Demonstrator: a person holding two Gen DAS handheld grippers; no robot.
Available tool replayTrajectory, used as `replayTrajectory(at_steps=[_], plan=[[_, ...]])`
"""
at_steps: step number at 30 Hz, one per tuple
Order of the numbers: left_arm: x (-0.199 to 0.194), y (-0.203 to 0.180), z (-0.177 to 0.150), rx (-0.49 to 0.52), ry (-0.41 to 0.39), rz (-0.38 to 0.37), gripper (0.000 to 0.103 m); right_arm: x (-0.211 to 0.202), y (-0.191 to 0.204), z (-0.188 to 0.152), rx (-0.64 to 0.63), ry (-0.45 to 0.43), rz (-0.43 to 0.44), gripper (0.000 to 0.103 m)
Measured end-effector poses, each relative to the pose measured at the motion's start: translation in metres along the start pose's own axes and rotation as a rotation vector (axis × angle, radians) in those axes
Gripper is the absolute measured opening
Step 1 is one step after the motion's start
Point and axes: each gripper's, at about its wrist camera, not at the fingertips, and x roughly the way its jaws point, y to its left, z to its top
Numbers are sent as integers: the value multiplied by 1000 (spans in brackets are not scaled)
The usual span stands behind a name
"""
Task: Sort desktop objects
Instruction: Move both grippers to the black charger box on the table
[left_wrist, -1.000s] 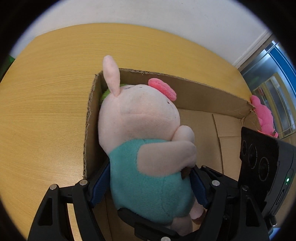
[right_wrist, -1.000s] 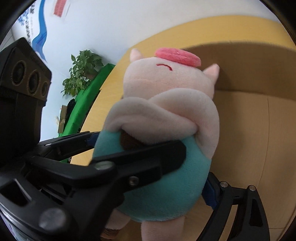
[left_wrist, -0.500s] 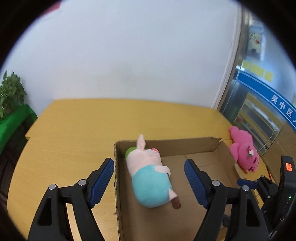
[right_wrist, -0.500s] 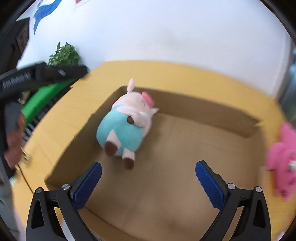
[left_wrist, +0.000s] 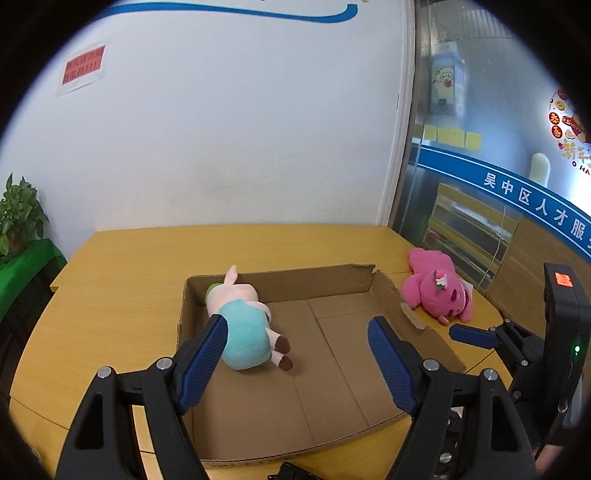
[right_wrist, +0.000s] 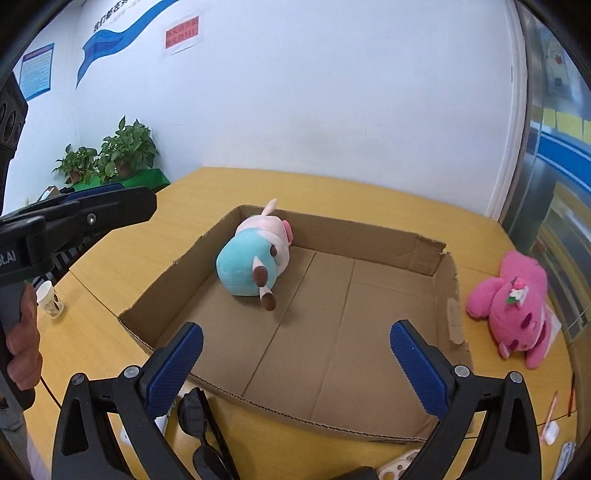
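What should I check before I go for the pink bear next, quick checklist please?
1. Pig toy lying inside the cardboard box: ok.
2. Left gripper jaws open and empty: ok.
3. Right gripper jaws open and empty: ok.
4. Pink bear on the table outside the box, nothing covering it: ok.
5. Free floor space in the box for the bear: ok.
6. Sunglasses and small items near the box's front edge kept clear of the path: cannot tell.

Wooden table (right_wrist: 229, 184): cardboard box (right_wrist: 332, 236), pink plush (right_wrist: 517, 306), sunglasses (right_wrist: 203, 439), cup (right_wrist: 50, 299).
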Motion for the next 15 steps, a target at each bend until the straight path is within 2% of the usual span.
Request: replayTrajectory(at_steps=[10,15], plan=[[-7,-28,-16,7,-10,61,79,-39,-7,-18,-23,-35,-21,103],[-5,-47,-25,26,24,16,79,-54,-22,-26,12,-40,17,103]])
